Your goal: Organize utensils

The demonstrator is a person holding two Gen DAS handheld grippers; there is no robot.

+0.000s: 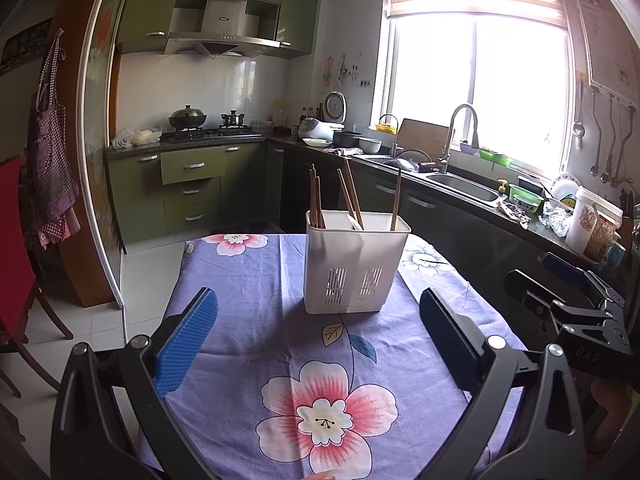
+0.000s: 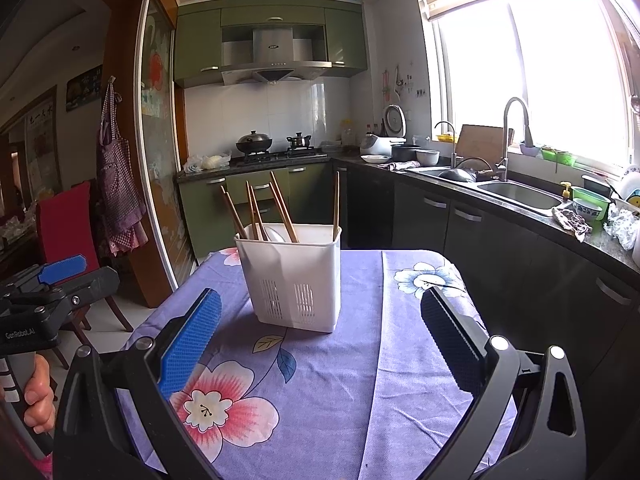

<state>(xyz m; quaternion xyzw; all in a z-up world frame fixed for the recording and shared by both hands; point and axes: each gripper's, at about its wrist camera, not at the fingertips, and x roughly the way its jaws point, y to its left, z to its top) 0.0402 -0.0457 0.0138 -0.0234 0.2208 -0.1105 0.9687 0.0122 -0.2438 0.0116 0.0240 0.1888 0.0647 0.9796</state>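
A white plastic utensil holder (image 1: 354, 264) stands upright on the table with the purple flowered cloth (image 1: 256, 280). Several wooden chopsticks (image 1: 316, 200) and a white spoon (image 1: 354, 222) stand in it. It also shows in the right wrist view (image 2: 294, 280), with the chopsticks (image 2: 282, 208) leaning. My left gripper (image 1: 318, 316) is open and empty, a little short of the holder. My right gripper (image 2: 320, 320) is open and empty, also just short of the holder. Each gripper shows at the edge of the other's view.
A red chair (image 2: 66, 220) stands left of the table. A dark counter with a sink (image 1: 464, 188) and dishes runs along the right, close to the table's right edge. A stove with pots (image 1: 208, 130) is at the back.
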